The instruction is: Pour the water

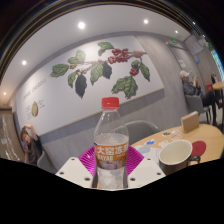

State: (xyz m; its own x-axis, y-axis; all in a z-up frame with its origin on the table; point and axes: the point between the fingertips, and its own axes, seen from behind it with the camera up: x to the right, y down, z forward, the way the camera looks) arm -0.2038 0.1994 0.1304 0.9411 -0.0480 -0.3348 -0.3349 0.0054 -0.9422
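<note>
I have the water bottle (pixel 111 140) clamped between the gripper (pixel 111 160) pads, upright, red cap on | paper cup (pixel 176 154) sits just ahead, off to one side | risk: the sealed cap blocks the pour, or my tilt overshoots the rim.

Tool-mounted cam — fwd, close on bottle (pixel 111 143)

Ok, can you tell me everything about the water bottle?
The water bottle is clear plastic with a red cap and a white label bearing red print. It stands upright, cap still on, between the gripper's pink-padded fingers, which look pressed against its sides. Its base is hidden. A white cup sits apart on the wooden table.
</note>
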